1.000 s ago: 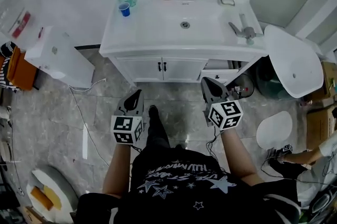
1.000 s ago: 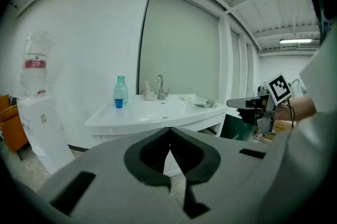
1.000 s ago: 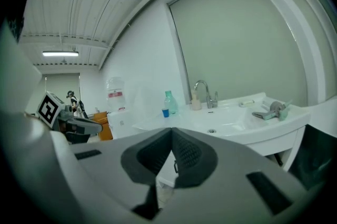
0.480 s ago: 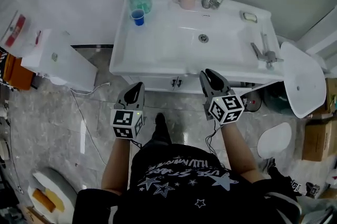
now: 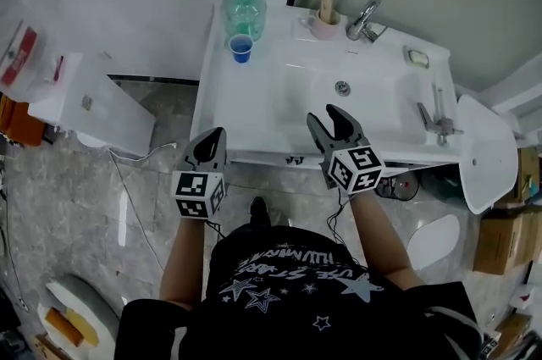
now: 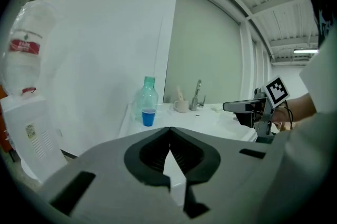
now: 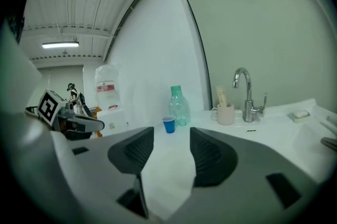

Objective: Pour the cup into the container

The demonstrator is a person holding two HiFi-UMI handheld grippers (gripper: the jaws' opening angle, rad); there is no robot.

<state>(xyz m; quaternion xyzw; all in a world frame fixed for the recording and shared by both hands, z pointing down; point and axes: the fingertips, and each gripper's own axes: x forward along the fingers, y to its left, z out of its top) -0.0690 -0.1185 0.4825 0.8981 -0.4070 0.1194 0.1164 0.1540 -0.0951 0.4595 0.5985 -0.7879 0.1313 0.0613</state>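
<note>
The person stands closer to the white washstand [image 5: 246, 108] than a second ago, when both grippers hung over the floor. Now the left gripper [image 5: 218, 132] sits just outside the washstand's front left corner, jaws pressed together, holding nothing. The right gripper [image 5: 325, 114] reaches over the front edge. Its jaws have just been opening and stand partly apart with nothing between them. At the back left corner a small blue cup [image 5: 241, 48] stands upright, untouched, just in front of a green bottle [image 5: 246, 4]. Further along the back edge are a mug [image 5: 324, 24] and a tap [image 5: 364, 18].
</note>
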